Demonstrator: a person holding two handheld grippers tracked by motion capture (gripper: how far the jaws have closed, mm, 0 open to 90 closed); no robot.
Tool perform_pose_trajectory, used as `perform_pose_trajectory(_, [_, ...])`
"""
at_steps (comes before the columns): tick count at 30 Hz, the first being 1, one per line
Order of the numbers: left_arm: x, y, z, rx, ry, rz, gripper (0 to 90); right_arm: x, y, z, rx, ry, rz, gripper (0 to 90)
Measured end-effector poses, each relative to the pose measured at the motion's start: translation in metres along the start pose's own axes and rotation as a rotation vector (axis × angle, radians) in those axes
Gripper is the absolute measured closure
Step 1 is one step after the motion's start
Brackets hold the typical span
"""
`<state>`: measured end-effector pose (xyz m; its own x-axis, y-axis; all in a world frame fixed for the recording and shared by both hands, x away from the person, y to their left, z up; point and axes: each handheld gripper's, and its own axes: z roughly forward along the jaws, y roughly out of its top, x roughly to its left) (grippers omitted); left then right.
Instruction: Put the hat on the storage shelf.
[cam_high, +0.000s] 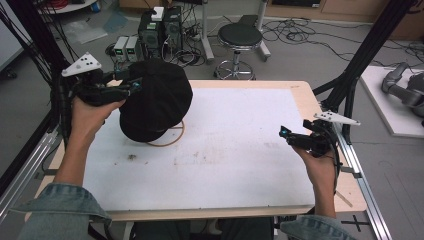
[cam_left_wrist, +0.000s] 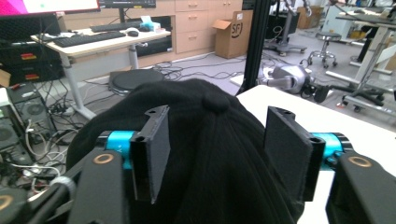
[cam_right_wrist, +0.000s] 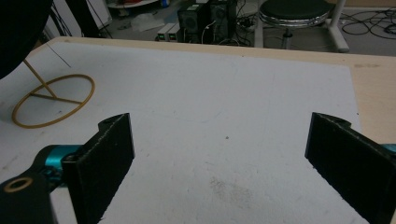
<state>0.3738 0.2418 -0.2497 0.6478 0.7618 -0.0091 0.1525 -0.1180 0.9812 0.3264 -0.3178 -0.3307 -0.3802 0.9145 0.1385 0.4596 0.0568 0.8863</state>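
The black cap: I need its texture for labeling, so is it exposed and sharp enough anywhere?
High view: the black cap is a dark featureless mass. Left gripper view: ribbing and top button show, slightly soft. Right gripper view: just a black corner.

Grey floor (cam_high: 310, 60) strewn with black cables (cam_high: 295, 35). Round black stool (cam_high: 240, 37) on chrome base beyond the tongs, past table's far edge; computer towers (cam_high: 160, 27) beside it. Ahead of left tongs: desk with keyboard (cam_left_wrist: 84, 39), wooden drawer units (cam_left_wrist: 196, 23), cardboard box (cam_left_wrist: 231, 32)
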Motion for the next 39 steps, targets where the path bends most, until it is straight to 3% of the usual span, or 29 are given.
perform_pose_trajectory(13, [-0.014, -0.031, -0.025, 0.010, 0.062, 0.017, 30.8, 0.002, 0.002, 0.011, 0.014, 0.012, -0.010, 7.8])
perform_pose_trajectory(28, [-0.016, -0.079, -0.047, 0.030, 0.129, -0.031, 25.3, 0.005, 0.001, 0.014, 0.040, 0.009, -0.016, 7.8])
perform_pose_trajectory(39, [-0.019, -0.102, -0.049, 0.029, 0.142, -0.051, 23.1, 0.006, -0.006, 0.021, 0.074, 0.010, -0.028, 7.8])
